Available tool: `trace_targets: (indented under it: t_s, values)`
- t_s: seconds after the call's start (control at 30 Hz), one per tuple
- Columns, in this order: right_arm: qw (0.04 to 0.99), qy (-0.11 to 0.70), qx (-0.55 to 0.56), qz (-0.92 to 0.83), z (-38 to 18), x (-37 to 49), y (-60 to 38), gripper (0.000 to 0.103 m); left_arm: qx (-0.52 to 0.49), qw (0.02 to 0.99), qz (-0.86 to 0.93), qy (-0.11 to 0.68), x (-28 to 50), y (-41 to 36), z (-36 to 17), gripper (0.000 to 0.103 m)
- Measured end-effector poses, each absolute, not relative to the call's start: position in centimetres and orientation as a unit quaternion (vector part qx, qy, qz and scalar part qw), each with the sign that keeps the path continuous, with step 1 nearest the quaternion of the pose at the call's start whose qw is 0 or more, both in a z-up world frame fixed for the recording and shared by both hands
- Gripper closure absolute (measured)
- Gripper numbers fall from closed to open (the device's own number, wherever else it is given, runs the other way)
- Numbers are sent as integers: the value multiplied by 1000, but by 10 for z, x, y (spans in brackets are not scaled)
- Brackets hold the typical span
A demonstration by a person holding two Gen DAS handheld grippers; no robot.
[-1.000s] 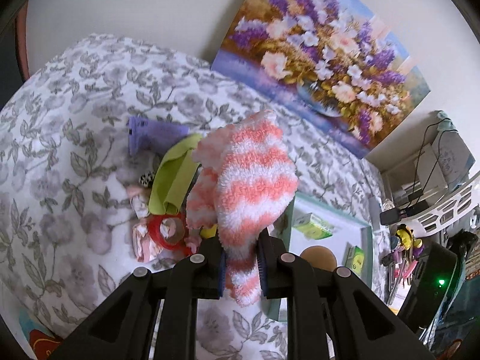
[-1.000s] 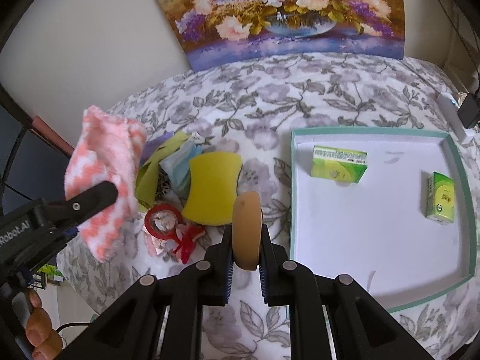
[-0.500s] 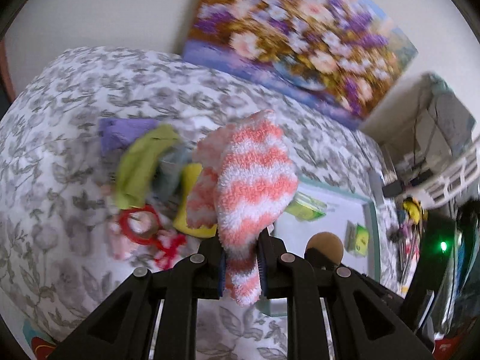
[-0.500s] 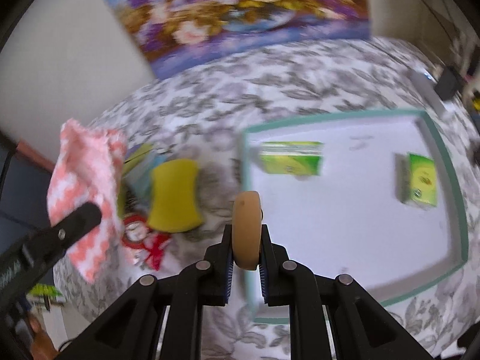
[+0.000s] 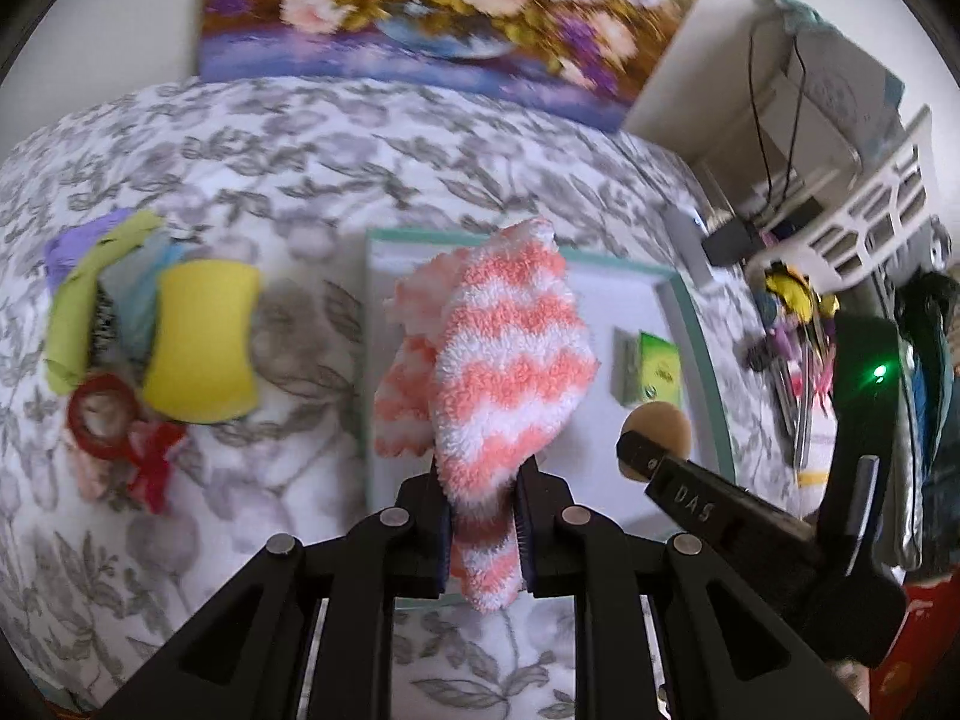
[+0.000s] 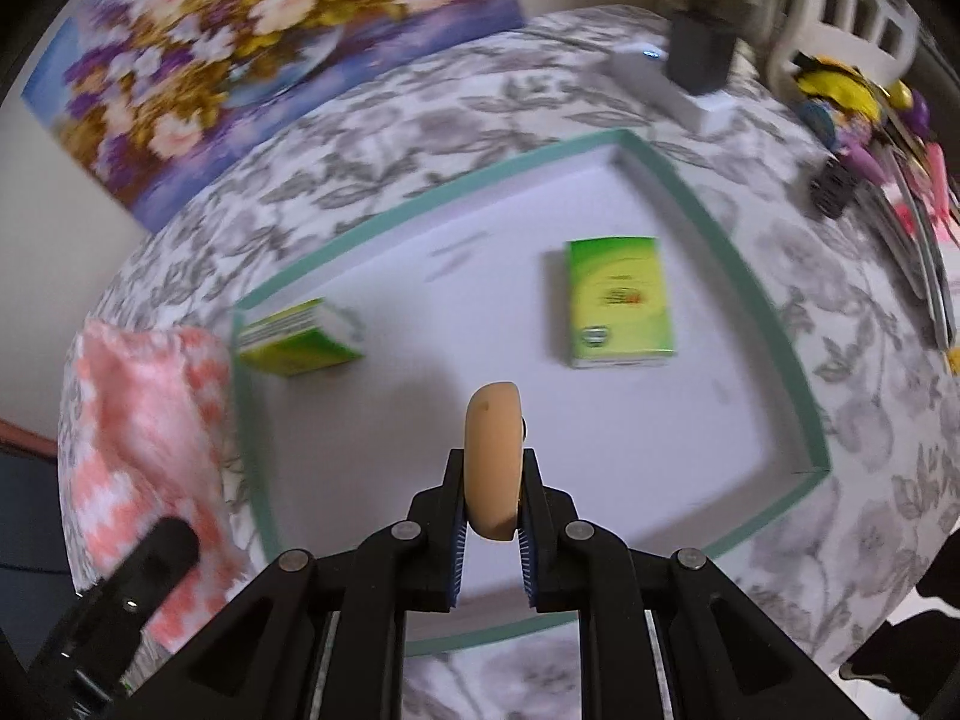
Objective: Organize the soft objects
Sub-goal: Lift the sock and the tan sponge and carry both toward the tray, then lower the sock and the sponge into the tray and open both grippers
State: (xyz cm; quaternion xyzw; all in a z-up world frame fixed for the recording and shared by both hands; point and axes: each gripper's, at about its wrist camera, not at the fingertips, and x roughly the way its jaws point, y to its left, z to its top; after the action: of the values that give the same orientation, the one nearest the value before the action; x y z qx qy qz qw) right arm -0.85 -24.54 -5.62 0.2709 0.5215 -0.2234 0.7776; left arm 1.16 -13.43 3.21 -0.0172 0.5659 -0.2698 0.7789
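Note:
My left gripper (image 5: 480, 492) is shut on a fluffy pink-and-white striped sock (image 5: 498, 348) and holds it above the left part of the white tray with a teal rim (image 5: 696, 324). My right gripper (image 6: 492, 516) is shut on a round tan sponge puff (image 6: 493, 456), held on edge over the tray (image 6: 744, 276). The sock (image 6: 144, 420) also shows at the left of the right wrist view, and the puff (image 5: 657, 429) at the right of the left wrist view. Two green tissue packs (image 6: 618, 300) (image 6: 294, 342) lie in the tray.
On the flowered cloth left of the tray lie a yellow sponge (image 5: 201, 339), green and purple cloths (image 5: 90, 294), a red tape ring (image 5: 99, 417) and a red bow (image 5: 153, 462). A flower painting (image 5: 444, 12) leans on the back wall. Clutter and a white basket (image 5: 864, 210) sit at the right.
Both grippers have swung to the right, from over the pile of loose items to over the tray. Each keeps its hold on its object.

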Motion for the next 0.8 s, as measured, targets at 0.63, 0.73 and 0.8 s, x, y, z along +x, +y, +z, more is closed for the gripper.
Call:
trace_targets:
  t_s: [0.63, 0.73, 0.8]
  values:
    - [755, 533, 285, -254, -73, -38, -291, 83, 1, 751, -273, 601, 9, -183, -9, 72]
    - [757, 532, 280, -255, -71, -38, -290, 74, 5, 755, -270, 598, 9, -182, -6, 57]
    - [758, 533, 278, -255, -71, -37, -289, 55, 5, 759, -265, 594, 10, -180, -5, 42]
